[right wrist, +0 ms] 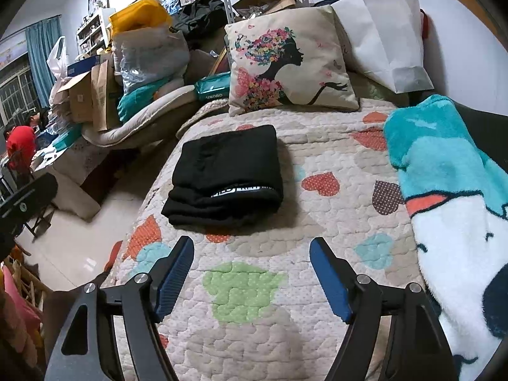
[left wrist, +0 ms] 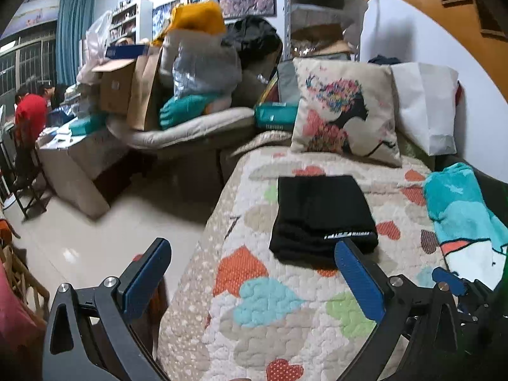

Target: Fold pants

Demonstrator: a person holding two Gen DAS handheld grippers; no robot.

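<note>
Left gripper and right gripper: jaws spread wide, nothing between them, both over the quilt. Black pants lie folded in a neat stack on the quilt just beyond the fingertips, untouched. Behind them a printed pillow, teal blanket to the right.

both wrist views look down along bed, sharing folded pants, cushion.

Left gripper and right gripper, jaws spread, empty
</note>
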